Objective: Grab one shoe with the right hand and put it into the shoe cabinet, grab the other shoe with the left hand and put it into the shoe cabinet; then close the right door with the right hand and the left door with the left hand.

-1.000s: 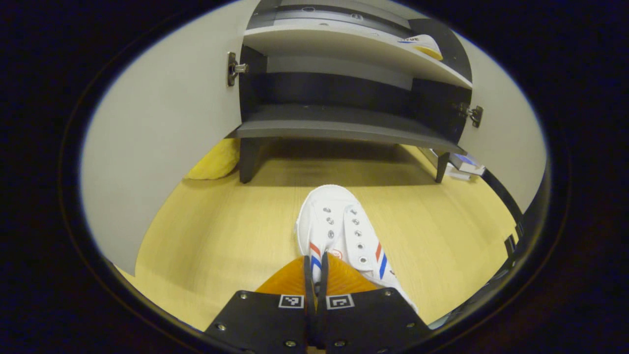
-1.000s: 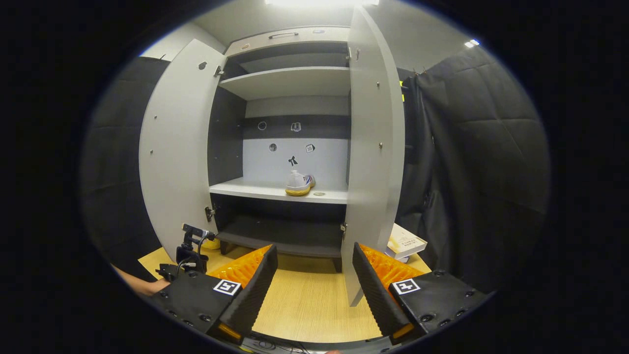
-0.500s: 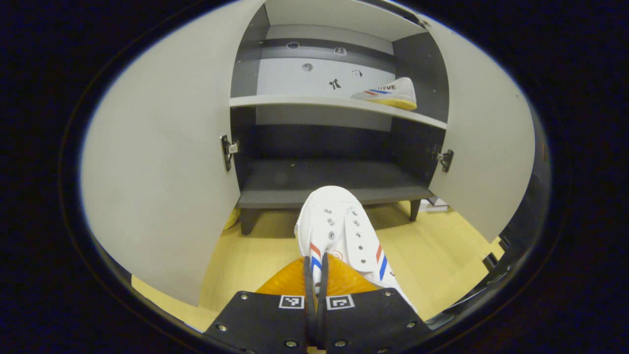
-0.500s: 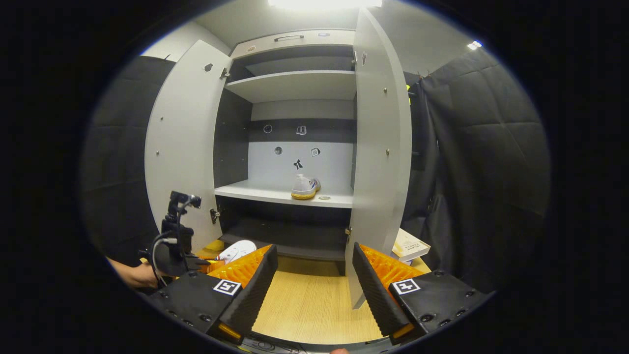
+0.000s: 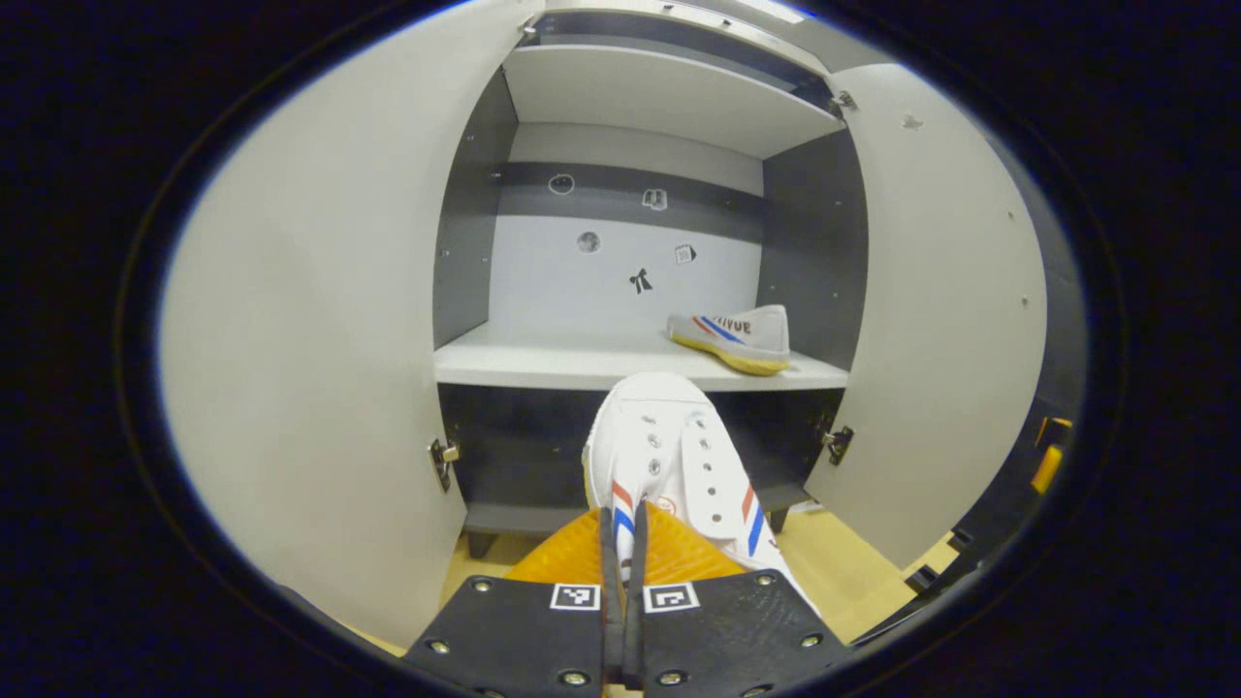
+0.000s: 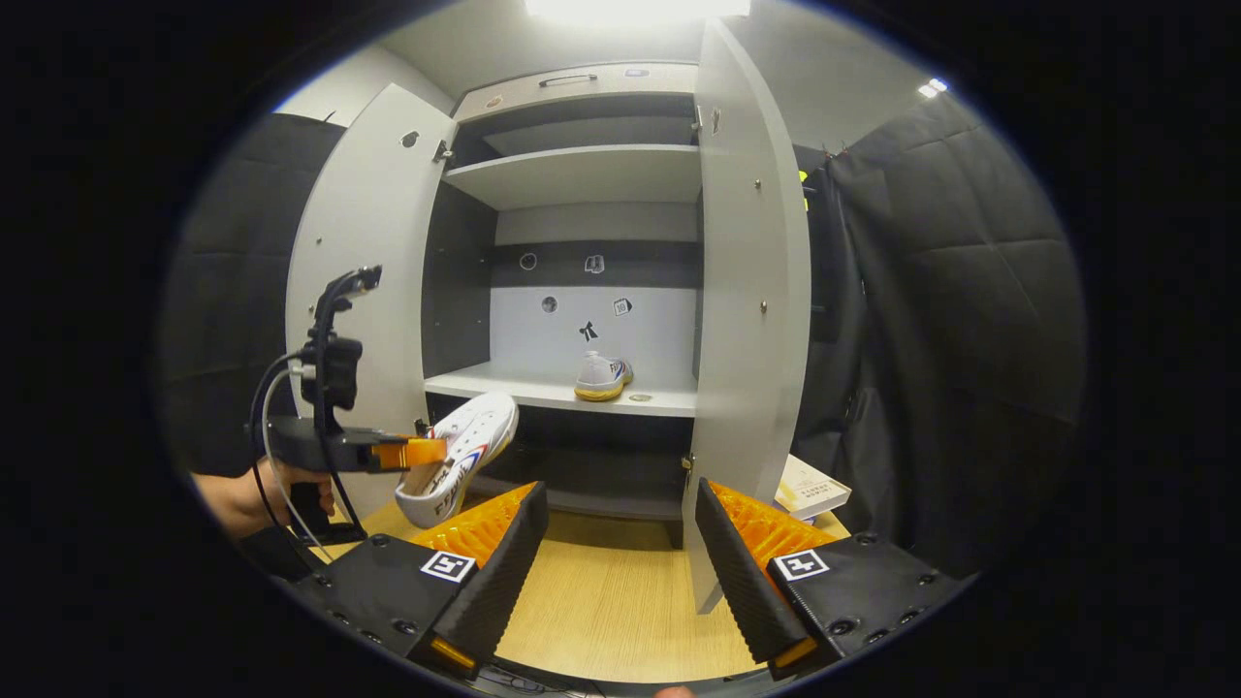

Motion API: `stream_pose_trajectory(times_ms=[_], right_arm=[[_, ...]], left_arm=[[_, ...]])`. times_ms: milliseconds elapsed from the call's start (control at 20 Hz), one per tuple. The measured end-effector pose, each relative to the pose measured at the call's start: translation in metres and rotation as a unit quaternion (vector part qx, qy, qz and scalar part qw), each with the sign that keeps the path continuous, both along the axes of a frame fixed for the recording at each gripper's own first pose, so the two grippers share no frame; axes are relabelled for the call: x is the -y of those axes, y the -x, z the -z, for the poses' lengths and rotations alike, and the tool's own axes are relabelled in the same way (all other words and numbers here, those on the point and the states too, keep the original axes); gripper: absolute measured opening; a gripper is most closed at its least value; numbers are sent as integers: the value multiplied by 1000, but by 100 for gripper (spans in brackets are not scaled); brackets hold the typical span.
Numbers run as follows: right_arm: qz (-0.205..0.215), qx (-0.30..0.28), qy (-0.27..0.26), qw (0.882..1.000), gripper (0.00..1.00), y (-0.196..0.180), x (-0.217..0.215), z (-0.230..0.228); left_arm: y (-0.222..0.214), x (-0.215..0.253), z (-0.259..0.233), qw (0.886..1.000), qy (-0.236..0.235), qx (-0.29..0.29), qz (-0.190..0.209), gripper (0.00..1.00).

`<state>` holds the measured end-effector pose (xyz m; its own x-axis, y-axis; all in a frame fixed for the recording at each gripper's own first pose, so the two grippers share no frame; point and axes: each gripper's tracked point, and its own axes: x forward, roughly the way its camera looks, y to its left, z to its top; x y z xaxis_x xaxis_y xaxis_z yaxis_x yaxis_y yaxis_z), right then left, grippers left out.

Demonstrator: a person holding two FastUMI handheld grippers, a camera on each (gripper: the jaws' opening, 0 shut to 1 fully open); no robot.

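My left gripper (image 5: 620, 543) is shut on a white shoe (image 5: 669, 465) with red and blue stripes, gripping its upper edge, toe pointing at the cabinet. In the right gripper view the same shoe (image 6: 461, 460) hangs in the air in the left gripper (image 6: 412, 453), just left of the cabinet opening and below the middle shelf. The other white shoe (image 5: 732, 339) (image 6: 603, 376) stands on the right side of the middle shelf (image 5: 543, 364) (image 6: 524, 386). Both cabinet doors, left (image 5: 320, 339) (image 6: 364, 291) and right (image 5: 940, 320) (image 6: 751, 320), stand wide open. My right gripper (image 6: 616, 553) is open and holds nothing, low in front of the cabinet.
The wooden floor (image 6: 611, 601) runs up to the cabinet's feet. A stack of books (image 6: 810, 485) lies on the floor right of the right door. A hand (image 6: 257, 494) holds the left gripper at the left. A dark bottom shelf (image 6: 591, 494) lies under the middle one.
The left gripper has lifted the shoe off the floor and raised it to about the middle shelf's height, closer to the cabinet. The right gripper has stayed nearly still and open.
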<state>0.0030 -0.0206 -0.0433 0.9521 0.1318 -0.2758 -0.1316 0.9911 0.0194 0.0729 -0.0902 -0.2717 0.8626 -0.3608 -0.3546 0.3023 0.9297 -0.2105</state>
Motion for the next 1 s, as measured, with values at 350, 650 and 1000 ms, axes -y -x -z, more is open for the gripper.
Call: stream_pose_trajectory(times_ms=[350, 650, 1000], right_arm=[[14, 0, 5, 1000, 93, 6, 13, 4], [29, -13, 14, 999, 96, 12, 31, 12], [48, -30, 33, 998, 93, 18, 51, 21]], left_arm=[[2, -3, -3, 999, 10, 43, -22, 1], [1, -3, -5, 997, 18, 67, -42, 1], [4, -6, -7, 996, 15, 57, -71, 2]])
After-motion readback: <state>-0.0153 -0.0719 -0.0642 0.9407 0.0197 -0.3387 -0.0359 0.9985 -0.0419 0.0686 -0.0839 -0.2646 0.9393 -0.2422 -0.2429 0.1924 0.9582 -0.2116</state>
